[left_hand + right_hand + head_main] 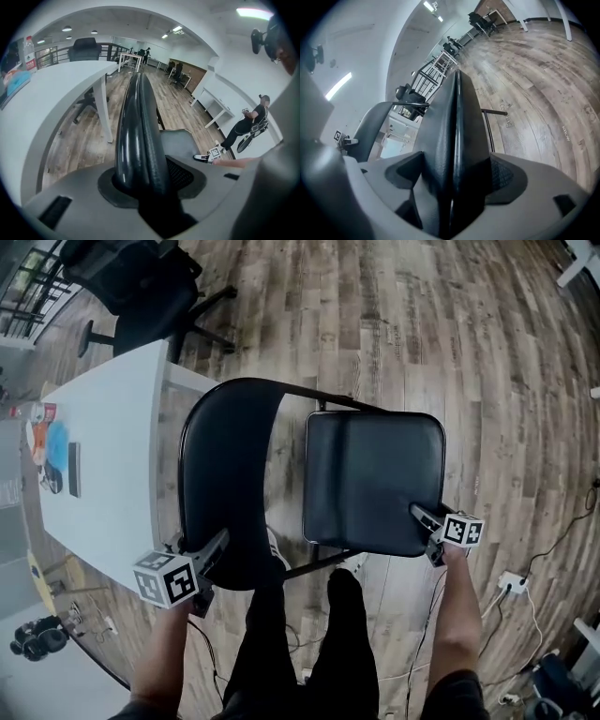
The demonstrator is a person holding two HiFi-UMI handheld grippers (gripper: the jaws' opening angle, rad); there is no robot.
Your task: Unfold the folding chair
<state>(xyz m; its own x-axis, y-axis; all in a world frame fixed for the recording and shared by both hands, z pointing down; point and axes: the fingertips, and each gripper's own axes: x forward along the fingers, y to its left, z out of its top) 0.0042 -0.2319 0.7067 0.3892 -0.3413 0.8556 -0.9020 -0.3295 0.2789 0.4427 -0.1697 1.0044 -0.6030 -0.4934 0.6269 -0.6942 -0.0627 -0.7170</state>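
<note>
**Now both claws clamped on the folding chair**

Right beside the white worktop (112, 446), on the wood floor (422, 334), stands the folding chair (356, 451). Left claw (217, 545) pinches the edge of the backrest (225, 474), next to the worktop. Right claw (420, 515) pinches the seat (384, 493) at its corner farthest from the worktop.

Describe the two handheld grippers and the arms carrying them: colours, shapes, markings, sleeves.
Both are grey two-jaw tools with dark textured pads. The left gripper and right gripper each carry a white cube printed with black square markers. The forearms behind them are bare, with no sleeves in view.
</note>
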